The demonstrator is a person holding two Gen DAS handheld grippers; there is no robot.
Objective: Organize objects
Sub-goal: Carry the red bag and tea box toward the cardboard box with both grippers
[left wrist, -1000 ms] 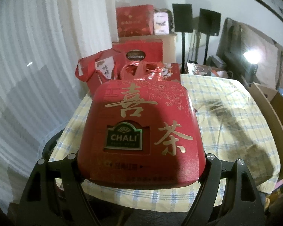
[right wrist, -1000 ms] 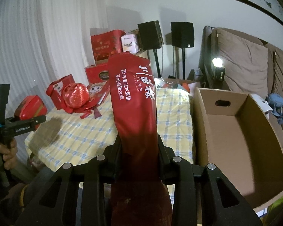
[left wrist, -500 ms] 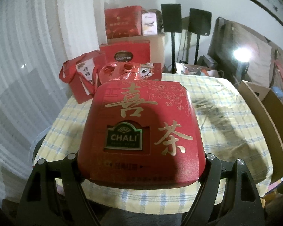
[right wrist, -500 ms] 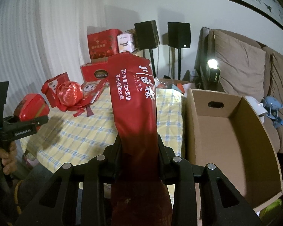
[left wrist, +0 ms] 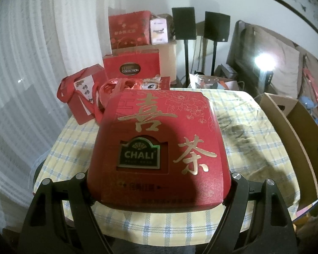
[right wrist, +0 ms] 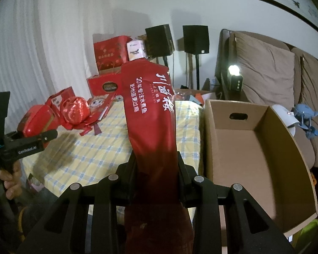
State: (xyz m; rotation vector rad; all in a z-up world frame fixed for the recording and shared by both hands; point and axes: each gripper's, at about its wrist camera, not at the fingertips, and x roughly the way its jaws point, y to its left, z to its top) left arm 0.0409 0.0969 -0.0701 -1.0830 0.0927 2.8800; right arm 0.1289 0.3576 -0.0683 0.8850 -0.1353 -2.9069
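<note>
Right now both grippers are loaded; the left gripper (left wrist: 159, 182) has its jaws set wide and clamped on the two sides of a red tea box (left wrist: 159, 148) marked CHALI, which lies flat between them with its gold lettering facing up; the box is held over the near edge of the table (left wrist: 254, 148), whose checked yellow cloth shows beyond and to either side of the jaws; farther ahead of those jaws, at the far end of the table, sit a red gift bag (left wrist: 82, 97) and a shiny red foil ball (left wrist: 108, 91), with more red boxes stacked behind them; off to the right of the jaws stands an open cardboard box (left wrist: 290, 131). The right gripper (right wrist: 156, 169) has its jaws drawn close and pressed on a long red pouch (right wrist: 150, 110) with white characters, which rises upright from between them; the cardboard box (right wrist: 254, 148) lies just right of those jaws, beside the table (right wrist: 108, 139); well to the left, the left gripper (right wrist: 31, 139) and the hand (right wrist: 8, 180) holding it are in sight.
</note>
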